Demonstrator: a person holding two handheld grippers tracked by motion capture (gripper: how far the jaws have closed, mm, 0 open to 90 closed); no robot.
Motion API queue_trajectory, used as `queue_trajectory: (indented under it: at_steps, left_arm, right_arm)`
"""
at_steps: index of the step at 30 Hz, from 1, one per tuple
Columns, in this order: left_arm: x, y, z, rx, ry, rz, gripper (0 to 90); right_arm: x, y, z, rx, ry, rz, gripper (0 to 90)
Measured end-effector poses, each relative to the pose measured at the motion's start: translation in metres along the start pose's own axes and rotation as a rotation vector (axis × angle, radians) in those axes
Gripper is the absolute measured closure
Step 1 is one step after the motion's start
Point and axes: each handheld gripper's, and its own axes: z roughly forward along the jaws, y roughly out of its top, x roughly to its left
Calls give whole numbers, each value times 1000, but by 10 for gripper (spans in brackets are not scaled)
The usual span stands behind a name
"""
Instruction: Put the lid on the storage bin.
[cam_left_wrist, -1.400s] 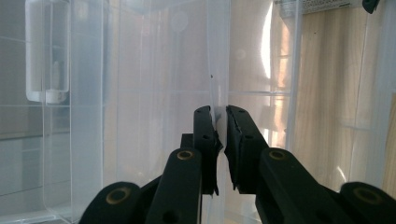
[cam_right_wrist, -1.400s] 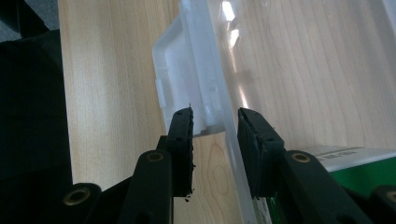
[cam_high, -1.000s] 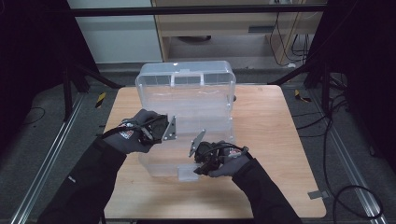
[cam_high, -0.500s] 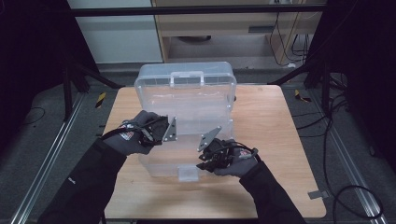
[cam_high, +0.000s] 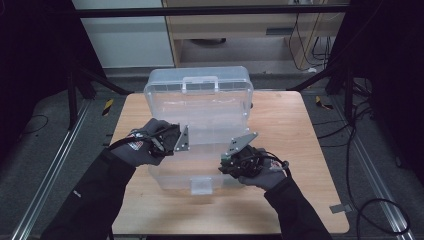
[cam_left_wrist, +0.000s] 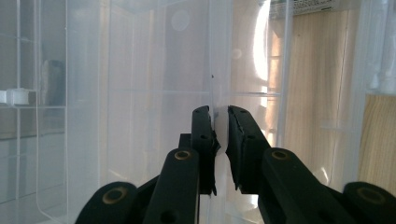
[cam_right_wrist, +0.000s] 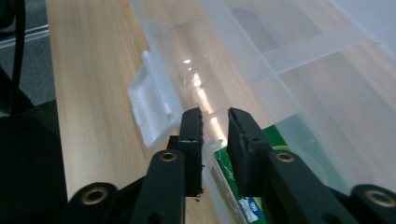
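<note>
The clear plastic storage box (cam_high: 200, 125) sits in the middle of the desk (cam_high: 295, 150), its lid (cam_high: 197, 95) raised and leaning toward the far edge, handle at the top. The base lies open toward me, its front latch (cam_high: 201, 185) hanging at the near wall. Through the clear base, close by my right tongs, I can see something green (cam_right_wrist: 280, 140) lying inside; I cannot make out what it is.

My left tongs (cam_high: 175, 142) grasp the box's left wall: in the left gripper view the thin clear panel (cam_left_wrist: 215, 93) runs straight between the pads, and they are pinched on it. That hand has kept where it was a second ago, steadying the box.

My right tongs (cam_high: 234, 162) have changed. A second ago they were lower against the near part of the base; now they have come up and to the right, and their jaws have just been closing. In the right gripper view the front rim (cam_right_wrist: 210, 144) of the base runs between the narrowed pads beside the latch, and they look clamped on it, though I cannot be certain the pads press.

I judge that the box is open and I now have it by two edges, ready to shift it or reach in.

The desk is light wood, otherwise bare. Around it lie grey floor, metal rails, loose cables and dark frame posts, with a cabinet behind.
</note>
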Motion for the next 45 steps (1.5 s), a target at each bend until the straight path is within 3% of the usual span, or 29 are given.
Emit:
queue_trajectory:
  at_steps: [2,8,16,17,18,23,24,28,29,37,45]
  left_arm:
    - [0,0,0,0,0,0,805]
    - [0,0,0,-1,-5,-4,803]
    - [-1,0,0,-5,-9,-8,802]
    - [-6,-2,0,-8,-12,-78,801]
    - [-8,-2,0,-8,-12,-103,801]
    - [-9,-2,1,-12,-14,-112,799]
    - [-2,-1,0,-11,-12,-11,799]
    - [-2,-1,1,-13,-12,-13,797]
    - [-2,-1,1,-15,-12,-14,797]
    - [-3,-2,1,-22,-18,-18,794]
    - [-4,-2,1,-25,-23,-16,794]
  right_arm:
    - [-1,-1,-2,-9,-6,8,794]
    - [-9,-7,-20,-118,-49,70,891]
    - [-15,-11,-38,-206,-92,116,900]
    - [-17,-11,-41,-220,-91,122,900]
    - [-17,-11,-42,-232,-94,127,900]
    - [-23,-11,-54,-330,-126,164,900]
    - [-24,-10,-57,-353,-135,174,900]
    - [-29,-7,-61,-392,-174,204,900]
    - [-36,-6,-63,-411,-196,232,900]
    - [-63,-1,-61,-438,-253,307,900]
    - [-78,3,-59,-455,-288,333,900]
